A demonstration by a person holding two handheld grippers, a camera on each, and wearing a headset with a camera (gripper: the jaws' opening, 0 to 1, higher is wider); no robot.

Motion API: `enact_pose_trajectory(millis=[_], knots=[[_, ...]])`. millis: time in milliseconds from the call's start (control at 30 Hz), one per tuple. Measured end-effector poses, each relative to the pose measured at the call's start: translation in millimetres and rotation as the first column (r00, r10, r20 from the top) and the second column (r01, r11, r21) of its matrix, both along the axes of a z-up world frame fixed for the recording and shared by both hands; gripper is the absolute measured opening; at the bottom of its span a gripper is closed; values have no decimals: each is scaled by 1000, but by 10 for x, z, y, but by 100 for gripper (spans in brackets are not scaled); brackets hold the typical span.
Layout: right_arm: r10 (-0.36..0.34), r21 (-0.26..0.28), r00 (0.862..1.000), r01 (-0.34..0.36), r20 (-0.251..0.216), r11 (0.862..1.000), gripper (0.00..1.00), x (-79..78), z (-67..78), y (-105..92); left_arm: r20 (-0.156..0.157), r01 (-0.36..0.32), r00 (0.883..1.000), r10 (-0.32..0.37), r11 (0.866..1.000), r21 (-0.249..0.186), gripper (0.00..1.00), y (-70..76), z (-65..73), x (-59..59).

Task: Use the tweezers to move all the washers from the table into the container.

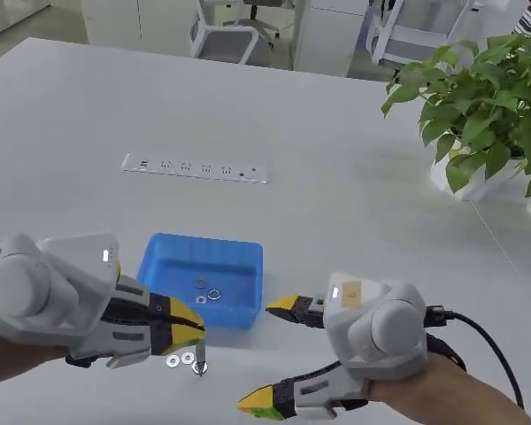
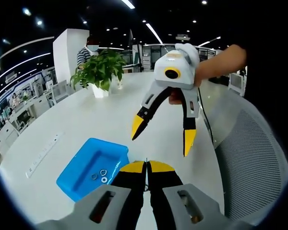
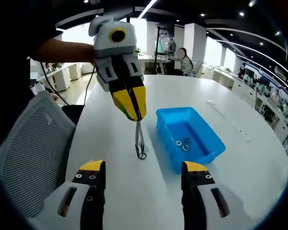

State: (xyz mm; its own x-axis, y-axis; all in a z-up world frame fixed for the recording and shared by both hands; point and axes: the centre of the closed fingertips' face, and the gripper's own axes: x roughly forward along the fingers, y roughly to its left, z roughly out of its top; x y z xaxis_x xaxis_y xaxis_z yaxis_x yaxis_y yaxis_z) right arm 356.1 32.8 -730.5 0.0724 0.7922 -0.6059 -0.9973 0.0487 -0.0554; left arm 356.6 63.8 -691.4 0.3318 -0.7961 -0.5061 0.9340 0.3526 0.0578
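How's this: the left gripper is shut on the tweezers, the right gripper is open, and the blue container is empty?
No. The container isn't empty: the head view shows washers in it. The left gripper is shut on the tweezers and the right gripper is open.

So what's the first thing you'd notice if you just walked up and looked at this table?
Probably the bright blue container on the white table, with a few washers inside. Next to it the left tool pinches thin tweezers pointing down at loose washers, while the right tool hangs wide open. A leafy green plant sits at the far right.
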Motion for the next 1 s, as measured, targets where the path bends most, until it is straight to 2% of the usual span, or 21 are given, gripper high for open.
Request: enact_pose_trajectory(millis=[133, 300, 733, 1000], knots=[[47, -9, 999, -46, 17, 999, 46, 14, -31, 98, -3, 6, 1000, -6, 1000, 3, 5, -6, 2, 9], [84, -9, 996, -84, 15, 996, 34, 23, -57, 206, -5, 14, 1000, -14, 1000, 5, 5, -23, 2, 15], [200, -28, 980, -200, 2, 979, 21, -15, -153, 479, -11, 36, 999, -36, 999, 16, 5, -9, -3, 23], [233, -46, 973, -232, -1, 972, 12, -4, -223, 542, -14, 45, 999, -45, 999, 17, 5, -14, -3, 17]])
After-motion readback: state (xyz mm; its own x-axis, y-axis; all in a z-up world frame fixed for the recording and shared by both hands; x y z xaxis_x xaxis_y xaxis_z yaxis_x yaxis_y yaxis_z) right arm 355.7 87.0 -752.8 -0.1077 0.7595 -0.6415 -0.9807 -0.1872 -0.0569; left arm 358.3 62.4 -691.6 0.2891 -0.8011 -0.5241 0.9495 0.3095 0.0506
